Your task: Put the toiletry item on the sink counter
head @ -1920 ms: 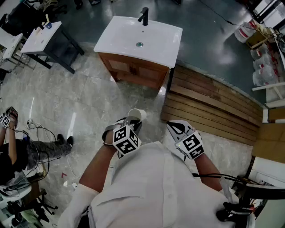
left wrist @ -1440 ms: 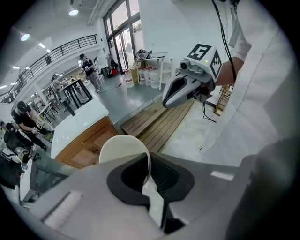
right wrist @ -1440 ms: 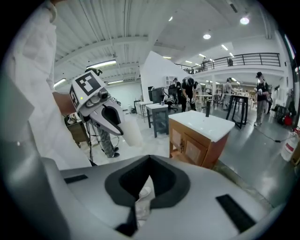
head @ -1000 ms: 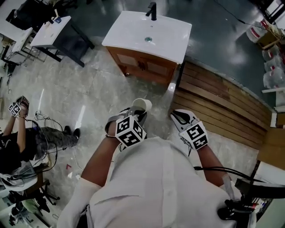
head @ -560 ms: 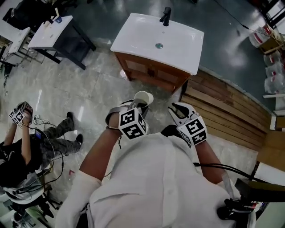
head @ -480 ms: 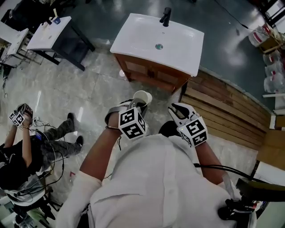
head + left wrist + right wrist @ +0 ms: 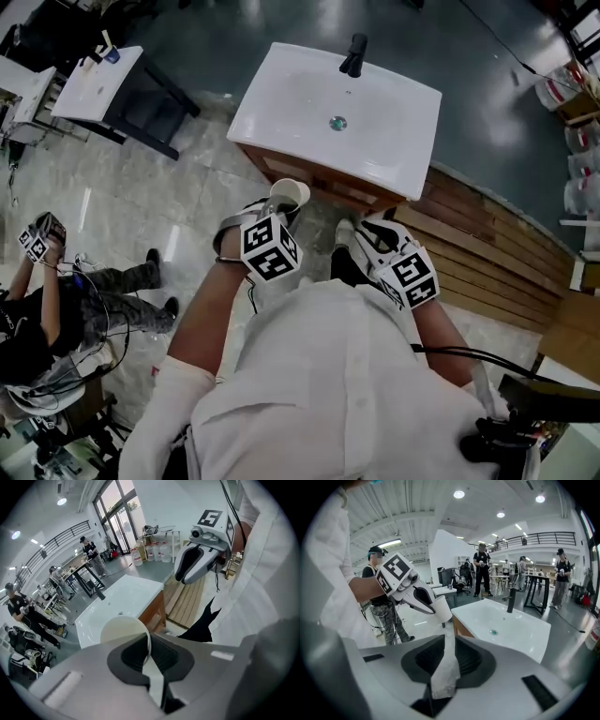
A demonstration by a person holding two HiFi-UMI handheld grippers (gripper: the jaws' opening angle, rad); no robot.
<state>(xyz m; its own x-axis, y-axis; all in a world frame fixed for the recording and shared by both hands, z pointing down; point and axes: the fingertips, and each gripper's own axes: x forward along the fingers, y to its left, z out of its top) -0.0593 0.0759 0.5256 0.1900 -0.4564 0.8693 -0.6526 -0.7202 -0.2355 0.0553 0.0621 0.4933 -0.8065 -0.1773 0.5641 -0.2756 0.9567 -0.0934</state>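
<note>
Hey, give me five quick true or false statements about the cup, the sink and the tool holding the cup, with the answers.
1. The left tool grips a white cup by its wall. True.
2. The cup stands on the sink counter. False: it is held in the air, just in front of the counter's near edge.
3. A black faucet stands at the far side of the basin. True.
4. The cabinet under the sink is white. False: it is brown wood.
5. The cup is in the right tool. False: the left tool holds it.
</note>
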